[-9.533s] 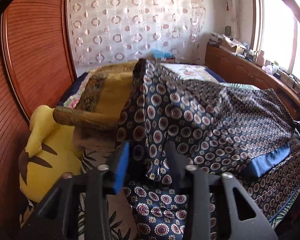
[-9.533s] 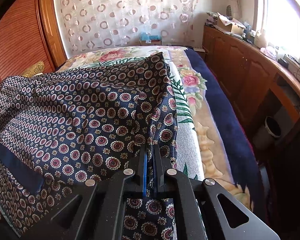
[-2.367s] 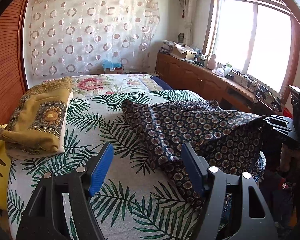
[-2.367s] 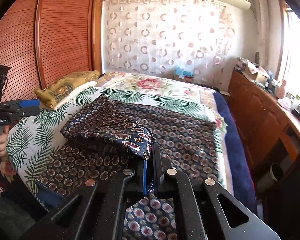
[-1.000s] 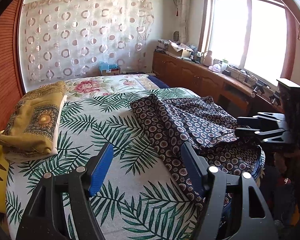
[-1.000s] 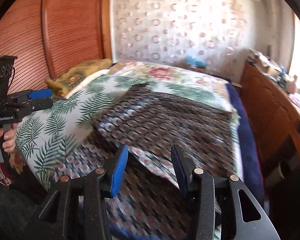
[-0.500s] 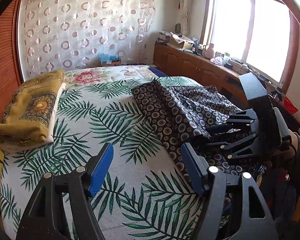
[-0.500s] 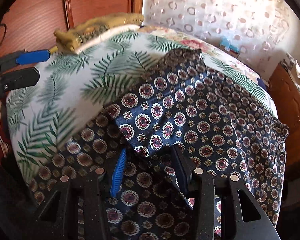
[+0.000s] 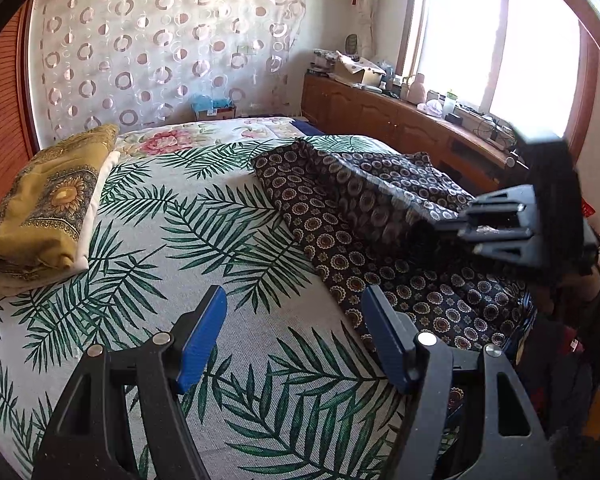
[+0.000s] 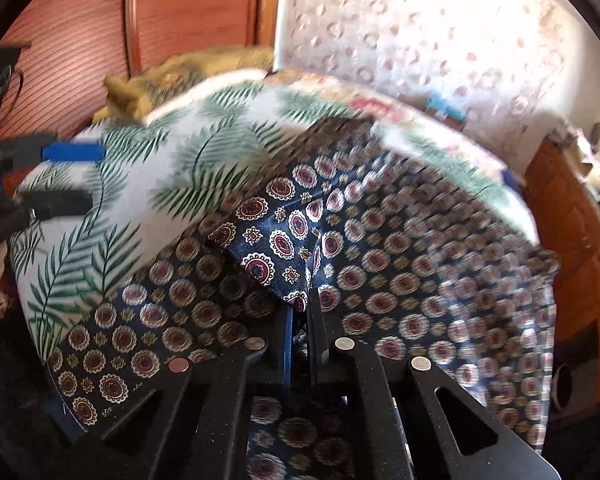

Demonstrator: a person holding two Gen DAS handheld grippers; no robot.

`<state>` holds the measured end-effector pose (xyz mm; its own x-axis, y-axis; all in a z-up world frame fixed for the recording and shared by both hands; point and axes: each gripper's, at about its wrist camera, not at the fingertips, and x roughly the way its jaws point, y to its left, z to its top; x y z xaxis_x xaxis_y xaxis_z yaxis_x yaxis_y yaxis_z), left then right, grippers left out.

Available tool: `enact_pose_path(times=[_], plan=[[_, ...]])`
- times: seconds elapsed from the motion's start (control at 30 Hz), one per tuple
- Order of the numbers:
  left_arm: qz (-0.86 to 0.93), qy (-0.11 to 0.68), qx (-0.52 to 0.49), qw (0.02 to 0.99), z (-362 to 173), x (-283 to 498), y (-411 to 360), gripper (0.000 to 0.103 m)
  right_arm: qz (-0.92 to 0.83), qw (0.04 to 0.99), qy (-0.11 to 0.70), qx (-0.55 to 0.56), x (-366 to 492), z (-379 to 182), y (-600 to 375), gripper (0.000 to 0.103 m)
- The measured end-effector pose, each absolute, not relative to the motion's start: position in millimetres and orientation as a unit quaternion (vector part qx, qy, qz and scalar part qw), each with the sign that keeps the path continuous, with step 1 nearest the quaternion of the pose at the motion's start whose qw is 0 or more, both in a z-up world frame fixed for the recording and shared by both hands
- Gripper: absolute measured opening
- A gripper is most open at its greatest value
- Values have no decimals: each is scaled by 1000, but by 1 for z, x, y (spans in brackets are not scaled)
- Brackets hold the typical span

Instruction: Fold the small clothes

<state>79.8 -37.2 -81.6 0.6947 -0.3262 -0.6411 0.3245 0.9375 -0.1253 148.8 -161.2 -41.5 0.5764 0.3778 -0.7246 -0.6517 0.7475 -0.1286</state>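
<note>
A dark navy garment with round medallion print [image 9: 364, 208] lies crumpled on the right side of the bed; it fills the right wrist view [image 10: 400, 248]. My right gripper [image 10: 299, 312] is shut on a corner fold of this garment; it also shows in the left wrist view [image 9: 428, 236], pinching the cloth. My left gripper [image 9: 294, 312] is open and empty, above the palm-leaf bedspread [image 9: 188, 248], left of the garment. It shows at the left edge of the right wrist view [image 10: 64, 176].
A folded mustard-yellow cloth [image 9: 48, 200] lies on the bed's left side. A wooden cabinet [image 9: 400, 128] with clutter runs along the window at right. A slatted wooden panel [image 10: 76, 40] stands left of the bed. A patterned curtain [image 9: 160, 52] hangs behind.
My right gripper has shut on a fold of the navy garment, after being open over it half a second ago. My left gripper has stayed open above the bedspread.
</note>
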Motion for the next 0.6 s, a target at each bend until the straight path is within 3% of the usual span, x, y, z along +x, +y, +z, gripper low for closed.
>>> enact_pose_path(times=[0.3,0.53,0.6], plan=[[-179,347,0,921,-80,76,-40,71,206,917,318,-125,192,8,-229,5],[-181,348,3,920,-79,75,-41,71,91,927,358,-67,249,2,-278,5],[-182,349,2,919,-79,76,-41,71,60,928,360,-67,256,3,-282,11]])
